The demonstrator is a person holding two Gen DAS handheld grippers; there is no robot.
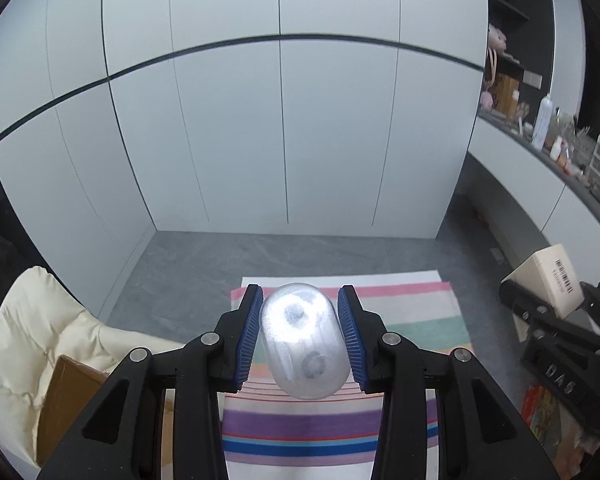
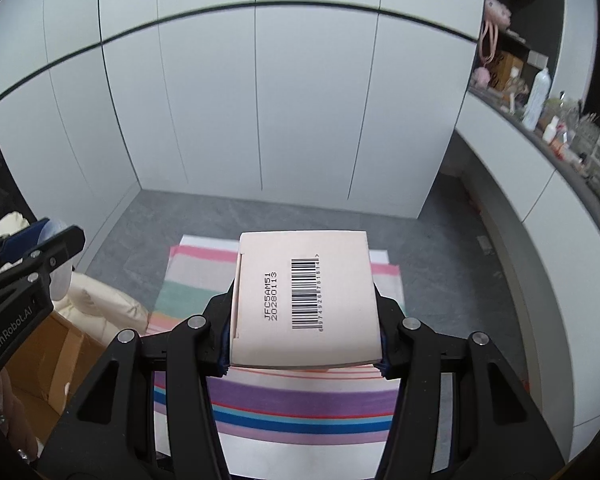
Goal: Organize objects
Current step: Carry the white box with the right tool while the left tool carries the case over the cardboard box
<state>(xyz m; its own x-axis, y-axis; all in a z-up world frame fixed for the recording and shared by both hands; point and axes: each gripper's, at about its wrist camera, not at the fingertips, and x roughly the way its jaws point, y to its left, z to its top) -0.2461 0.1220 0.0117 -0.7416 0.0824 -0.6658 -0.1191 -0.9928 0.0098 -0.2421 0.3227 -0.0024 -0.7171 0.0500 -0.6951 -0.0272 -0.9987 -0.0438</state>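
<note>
White cupboards [image 1: 284,128] ahead, grey floor [image 1: 204,264], striped cloth [image 2: 300,412] below both tongs. R gripper [image 2: 304,320] clamped on box [image 2: 304,300], long side w/ barcode up. L gripper [image 1: 302,336] clamped on clear capsule [image 1: 302,340], long axis fwd, box off to its right.

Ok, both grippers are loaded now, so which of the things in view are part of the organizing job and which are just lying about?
Part of the job:
- clear plastic container, clamped in the left gripper
- pale carton with barcode, clamped in the right gripper
- open cardboard box, probably the drop spot

Just lying about:
- striped cloth
- cream cushion
- white bottle on the side counter
- pink bag
</note>
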